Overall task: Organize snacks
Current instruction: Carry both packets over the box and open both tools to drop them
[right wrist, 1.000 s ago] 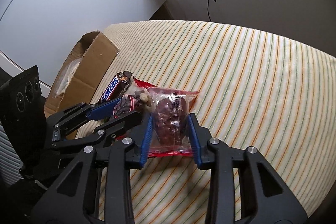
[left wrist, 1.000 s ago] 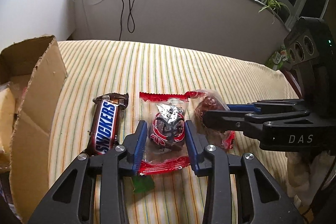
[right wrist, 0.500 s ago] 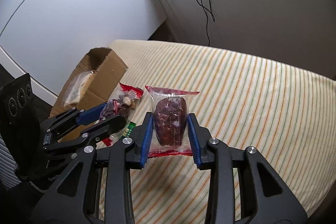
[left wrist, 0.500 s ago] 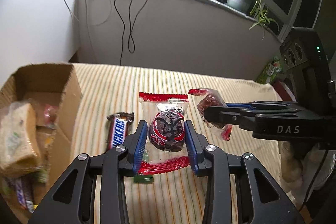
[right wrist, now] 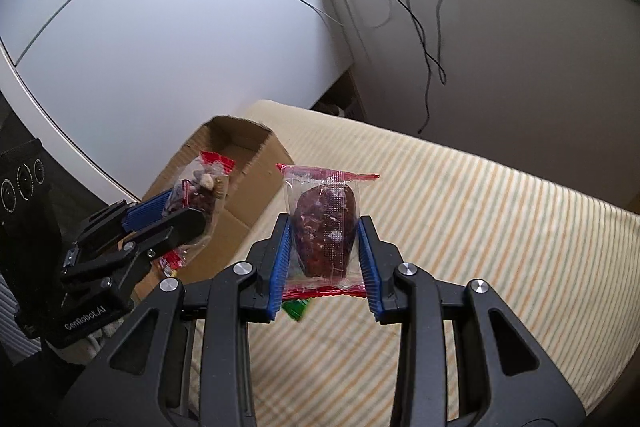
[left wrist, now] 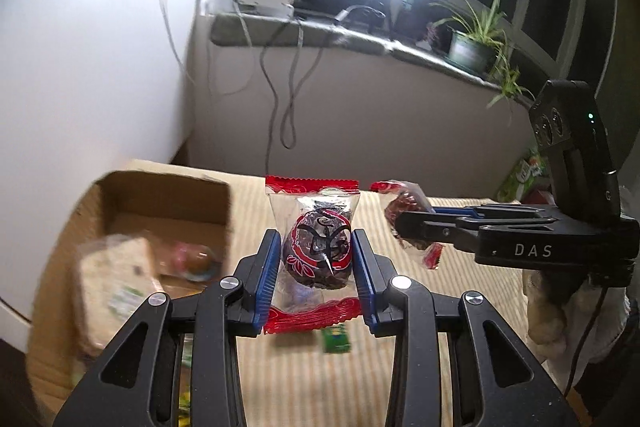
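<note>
The left gripper (left wrist: pixel 315 259) is pinching a clear, red-edged snack packet (left wrist: pixel 316 251) with a dark printed sweet inside, and the right gripper (right wrist: pixel 325 247) is pinching a second packet (right wrist: pixel 324 227) holding a reddish-brown sweet; both packets are hanging in the air above the striped bed (right wrist: pixel 480 227), with the open cardboard box (left wrist: pixel 160 211) off to the left. The jaws are squeezing the bulge of each sweet through slick film, so a packet may be slipping out on the way over, or crumpling if pressed harder. The two grippers are riding close together, and judging by that they risk knocking each other over the box's narrow mouth. The box is already holding blurred snacks, and its near wall is standing between the packets and the opening. A small green wrapper (left wrist: pixel 336 341) is lying on the bed below.
</note>
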The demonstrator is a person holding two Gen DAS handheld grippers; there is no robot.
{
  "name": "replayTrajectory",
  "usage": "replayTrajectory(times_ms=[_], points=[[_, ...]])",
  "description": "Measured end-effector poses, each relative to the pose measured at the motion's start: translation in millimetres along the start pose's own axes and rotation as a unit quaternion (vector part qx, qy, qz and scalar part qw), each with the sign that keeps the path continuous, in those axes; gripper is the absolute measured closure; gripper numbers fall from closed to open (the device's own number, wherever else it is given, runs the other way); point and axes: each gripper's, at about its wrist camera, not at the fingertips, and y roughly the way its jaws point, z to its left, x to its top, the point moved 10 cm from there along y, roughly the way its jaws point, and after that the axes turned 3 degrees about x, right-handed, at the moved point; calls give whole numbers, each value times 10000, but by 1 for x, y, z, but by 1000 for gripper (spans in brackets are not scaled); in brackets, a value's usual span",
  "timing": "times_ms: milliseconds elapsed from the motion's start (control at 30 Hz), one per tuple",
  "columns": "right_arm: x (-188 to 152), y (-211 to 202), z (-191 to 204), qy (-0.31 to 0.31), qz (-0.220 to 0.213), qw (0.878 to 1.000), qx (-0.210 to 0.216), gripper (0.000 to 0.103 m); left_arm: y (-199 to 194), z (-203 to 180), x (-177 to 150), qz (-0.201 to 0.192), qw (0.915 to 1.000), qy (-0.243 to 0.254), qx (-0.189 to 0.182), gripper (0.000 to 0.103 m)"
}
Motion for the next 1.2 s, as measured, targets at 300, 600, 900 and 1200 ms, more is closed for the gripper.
replayTrajectory(times_ms=[300, 600, 900, 1200], points=[[25, 26, 39, -257, 31, 9996, 112, 69, -9, 54, 9, -102, 9990, -222, 374, 69], [46, 68, 75, -474, 153, 9984, 273, 69, -11, 101, 10, -66, 9967, -406, 704, 69], [51, 114, 93, -714, 397, 9964, 245, 69, -7, 122, 10, -2, 9953, -519, 815, 69], [50, 130, 97, -764, 508, 9954, 280, 69, -1, 131, 6, 59, 9945, -629, 837, 68]])
